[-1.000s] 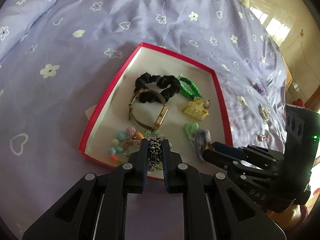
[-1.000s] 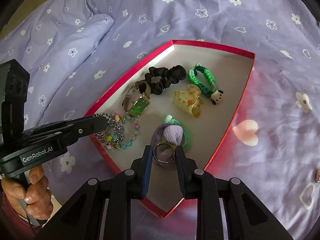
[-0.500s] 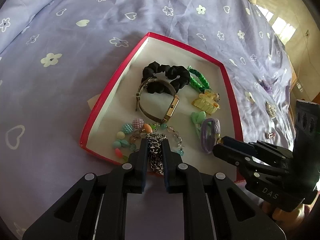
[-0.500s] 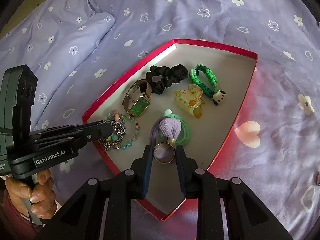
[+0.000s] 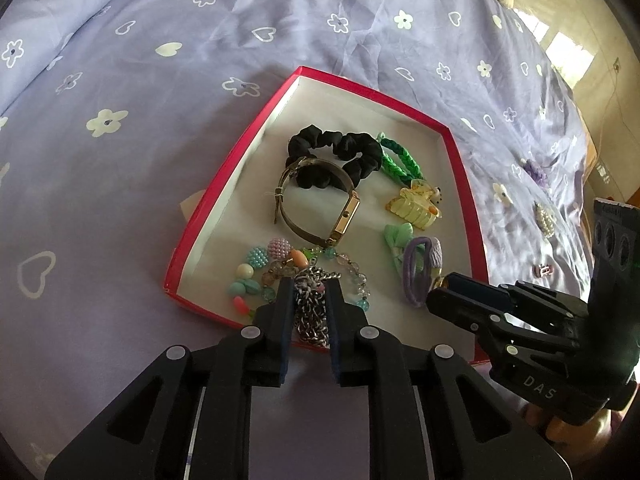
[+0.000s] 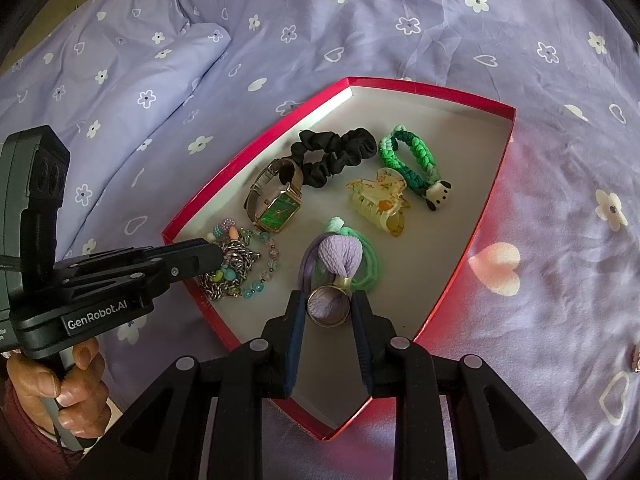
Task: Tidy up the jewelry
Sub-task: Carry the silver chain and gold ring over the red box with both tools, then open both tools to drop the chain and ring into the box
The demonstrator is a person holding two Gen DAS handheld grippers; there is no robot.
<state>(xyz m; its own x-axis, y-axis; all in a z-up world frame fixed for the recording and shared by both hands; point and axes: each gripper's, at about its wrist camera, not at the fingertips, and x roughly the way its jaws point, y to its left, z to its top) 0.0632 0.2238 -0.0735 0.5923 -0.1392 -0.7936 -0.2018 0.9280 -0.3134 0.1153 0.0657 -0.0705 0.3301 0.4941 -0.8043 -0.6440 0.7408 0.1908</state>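
Note:
A red-rimmed box (image 5: 236, 152) (image 6: 472, 236) lies on the bed with a watch (image 5: 344, 216) (image 6: 280, 208), black scrunchie (image 5: 340, 148) (image 6: 332, 156), green braid (image 6: 412, 160), yellow claw clip (image 5: 416, 204) (image 6: 376, 200), beaded bracelet (image 5: 256, 268) and purple hair tie (image 5: 420, 268) (image 6: 340, 256) inside. My left gripper (image 5: 307, 300) (image 6: 216, 258) is shut on a silver chain (image 5: 312, 312) (image 6: 236, 264) that hangs over the box's near corner. My right gripper (image 6: 328, 308) (image 5: 438, 288) is shut on a gold ring (image 6: 328, 306), low over the box floor beside the purple hair tie.
The lilac bedsheet (image 5: 120, 160) with flowers and hearts surrounds the box. Small trinkets (image 5: 546, 216) lie on the sheet to the right of the box, with a purple one (image 5: 536, 170) farther back. A pillow (image 6: 100, 80) rises at the left.
Both grippers have lowered toward the box. The chain now drapes onto the beads at the box's near corner. The left jaws look slightly wider. The ring sits nearer the purple hair tie.

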